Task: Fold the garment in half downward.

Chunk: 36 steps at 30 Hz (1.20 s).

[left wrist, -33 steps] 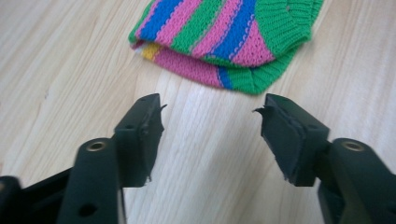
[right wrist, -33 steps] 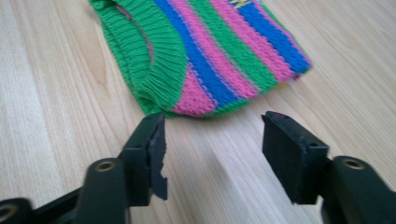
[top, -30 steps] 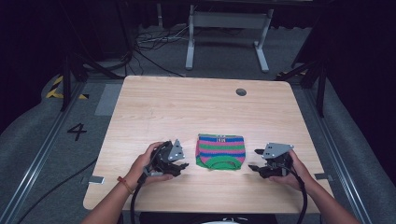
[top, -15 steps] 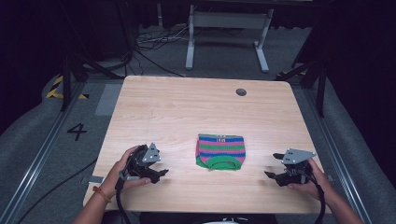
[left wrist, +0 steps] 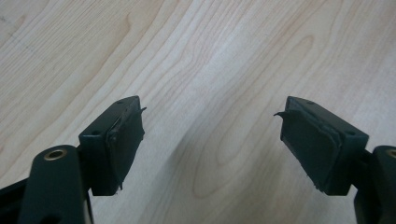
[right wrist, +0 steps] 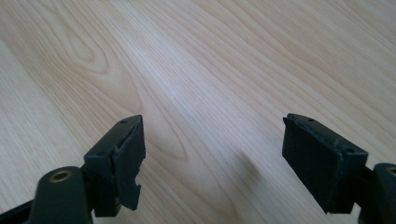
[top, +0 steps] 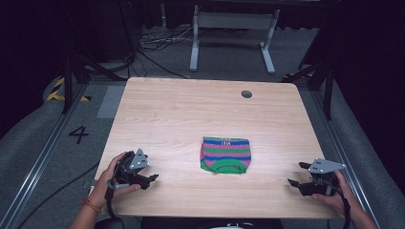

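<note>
Wooden desk (top: pixel 191 114) bore striped knitted garment (top: pixel 225 155) mid-front, folded, between left gripper (top: pixel 147 179) and right gripper (top: pixel 295 174), both empty, jaws just opened wide.

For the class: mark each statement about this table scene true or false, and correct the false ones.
1. The striped knitted garment in green, pink and blue lies folded on the light wooden table. True.
2. The left gripper clamps the garment. False: its jaws stand open over bare wood, apart from it.
3. The right gripper is open with nothing between its jaws. True.
4. Both grippers sit on the same side of the garment. False: one is on each side.
</note>
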Available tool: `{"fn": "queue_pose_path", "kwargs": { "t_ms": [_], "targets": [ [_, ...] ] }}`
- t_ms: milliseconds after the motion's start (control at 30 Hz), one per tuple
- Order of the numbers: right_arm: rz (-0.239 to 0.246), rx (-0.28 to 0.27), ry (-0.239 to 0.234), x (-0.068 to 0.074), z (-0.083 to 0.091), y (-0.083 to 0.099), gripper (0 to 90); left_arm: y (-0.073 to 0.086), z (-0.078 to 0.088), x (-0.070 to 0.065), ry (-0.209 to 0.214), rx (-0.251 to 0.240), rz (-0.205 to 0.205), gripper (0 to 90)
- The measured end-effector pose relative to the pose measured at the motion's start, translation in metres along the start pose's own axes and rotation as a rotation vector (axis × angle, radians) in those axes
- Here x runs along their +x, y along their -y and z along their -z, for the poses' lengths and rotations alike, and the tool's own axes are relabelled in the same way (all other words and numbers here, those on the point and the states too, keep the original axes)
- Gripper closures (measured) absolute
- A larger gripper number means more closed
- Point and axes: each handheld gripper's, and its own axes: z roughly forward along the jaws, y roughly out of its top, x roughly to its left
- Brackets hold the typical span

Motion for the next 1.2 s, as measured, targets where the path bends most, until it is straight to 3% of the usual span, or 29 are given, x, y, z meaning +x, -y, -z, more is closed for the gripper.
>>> {"fn": "queue_pose_path", "kwargs": {
  "t_ms": [233, 433, 533, 600, 933, 1067, 1200],
  "targets": [
    [-0.108, -0.038, -0.009, -0.006, 0.005, 0.025, 20.7, 0.024, 0.012, 0.003, -0.007, -0.018, 0.086, 20.4],
    [-0.153, -0.061, -0.033, -0.008, 0.010, 0.037, 19.2, 0.040, 0.012, 0.010, 0.016, -0.029, 0.135, 18.8],
    [-0.166, -0.053, -0.031, -0.008, 0.011, 0.038, 17.0, 0.047, 0.008, 0.012, 0.046, -0.033, 0.180, 16.9],
    [-0.170, -0.052, -0.031, -0.009, 0.011, 0.038, 16.7, 0.051, 0.008, 0.012, 0.040, -0.064, 0.183, 15.8],
    [-0.174, -0.052, -0.023, -0.009, 0.011, 0.038, 16.4, 0.051, 0.008, 0.008, 0.008, -0.056, 0.215, 14.2],
    [-0.176, -0.051, -0.024, -0.009, 0.010, 0.038, 16.3, 0.050, 0.006, 0.009, -0.033, -0.029, 0.258, 5.1],
    [-0.176, -0.051, -0.024, -0.009, 0.010, 0.038, 16.3, 0.049, 0.005, 0.009, -0.034, -0.025, 0.268, 3.0]
  ]
}}
